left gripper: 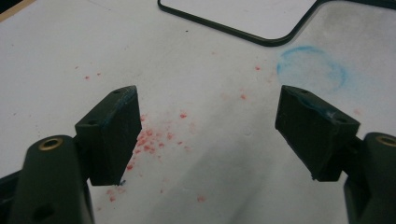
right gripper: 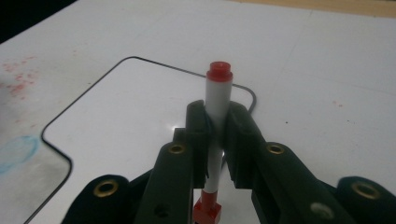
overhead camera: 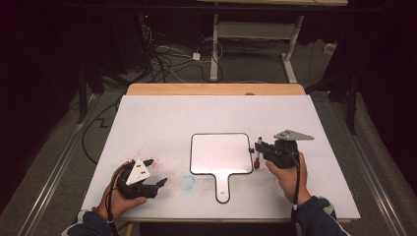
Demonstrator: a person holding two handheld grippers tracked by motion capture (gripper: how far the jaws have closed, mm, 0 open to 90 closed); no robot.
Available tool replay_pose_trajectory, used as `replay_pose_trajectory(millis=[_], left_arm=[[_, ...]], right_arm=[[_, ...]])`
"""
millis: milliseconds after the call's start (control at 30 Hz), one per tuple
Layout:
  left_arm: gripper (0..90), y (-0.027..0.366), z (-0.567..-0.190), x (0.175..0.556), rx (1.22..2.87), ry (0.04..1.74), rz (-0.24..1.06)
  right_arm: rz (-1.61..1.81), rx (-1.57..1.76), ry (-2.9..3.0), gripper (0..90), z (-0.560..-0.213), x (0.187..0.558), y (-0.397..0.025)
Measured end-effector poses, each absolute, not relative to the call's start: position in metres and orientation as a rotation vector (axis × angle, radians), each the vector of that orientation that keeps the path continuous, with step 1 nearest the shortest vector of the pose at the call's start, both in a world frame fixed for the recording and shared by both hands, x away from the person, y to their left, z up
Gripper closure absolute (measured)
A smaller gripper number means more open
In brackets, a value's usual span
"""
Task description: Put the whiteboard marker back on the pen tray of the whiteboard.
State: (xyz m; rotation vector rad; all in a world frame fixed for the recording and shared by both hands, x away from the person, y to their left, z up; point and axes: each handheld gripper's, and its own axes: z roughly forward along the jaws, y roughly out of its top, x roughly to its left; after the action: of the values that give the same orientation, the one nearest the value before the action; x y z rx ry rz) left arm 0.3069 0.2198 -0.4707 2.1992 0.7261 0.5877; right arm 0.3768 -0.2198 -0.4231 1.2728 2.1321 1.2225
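A small white paddle-shaped whiteboard (overhead camera: 219, 153) with a black rim lies flat mid-table, its handle toward the near edge. At the board's right edge my right gripper (overhead camera: 257, 148) is shut on a white marker with red ends (right gripper: 218, 100), held roughly upright. The marker (overhead camera: 257, 151) stands just off the board's rim. At the near left my left gripper (overhead camera: 155, 173) stands open over the table, nothing between its fingers (left gripper: 112, 133). A corner of the whiteboard (left gripper: 243, 16) lies ahead of it.
Red ink specks (left gripper: 149, 140) and a faint blue ring smudge (left gripper: 310, 65) mark the white tabletop (overhead camera: 162, 123). The same blue smudge (overhead camera: 187, 182) sits left of the board's handle. Beyond the table's wooden far edge are cables and a desk frame on the floor.
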Motion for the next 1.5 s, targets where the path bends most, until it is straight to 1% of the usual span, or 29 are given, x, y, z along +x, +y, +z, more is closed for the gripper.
replay_pose_trajectory(millis=[233,433,733,1000,1167,1267,1367,1500], left_arm=[[21.7,0.219,-0.471,0.307,2.206,0.722,0.586],[21.7,0.221,-0.472,0.306,2.212,0.725,0.580],[21.7,0.220,-0.473,0.306,2.218,0.720,0.577],[21.7,0.219,-0.473,0.307,2.225,0.712,0.574],[21.7,0.218,-0.473,0.307,2.229,0.710,0.570],[21.7,0.218,-0.473,0.307,2.232,0.707,0.567],[21.7,0.218,-0.473,0.307,2.234,0.707,0.566],[21.7,0.219,-0.473,0.307,2.234,0.707,0.566]], right_arm=[[1.180,1.304,2.143,80.6,-0.434,0.406,-0.212],[1.152,1.362,2.139,80.1,-0.443,0.421,-0.205],[1.043,1.427,2.177,76.7,-0.463,0.442,-0.199],[1.032,1.460,2.182,74.2,-0.468,0.445,-0.200],[1.010,1.452,2.184,69.6,-0.468,0.443,-0.197],[1.010,1.454,2.191,68.8,-0.469,0.444,-0.197],[1.041,1.463,2.173,65.4,-0.465,0.441,-0.202],[1.074,1.438,2.190,67.4,-0.459,0.432,-0.217]])
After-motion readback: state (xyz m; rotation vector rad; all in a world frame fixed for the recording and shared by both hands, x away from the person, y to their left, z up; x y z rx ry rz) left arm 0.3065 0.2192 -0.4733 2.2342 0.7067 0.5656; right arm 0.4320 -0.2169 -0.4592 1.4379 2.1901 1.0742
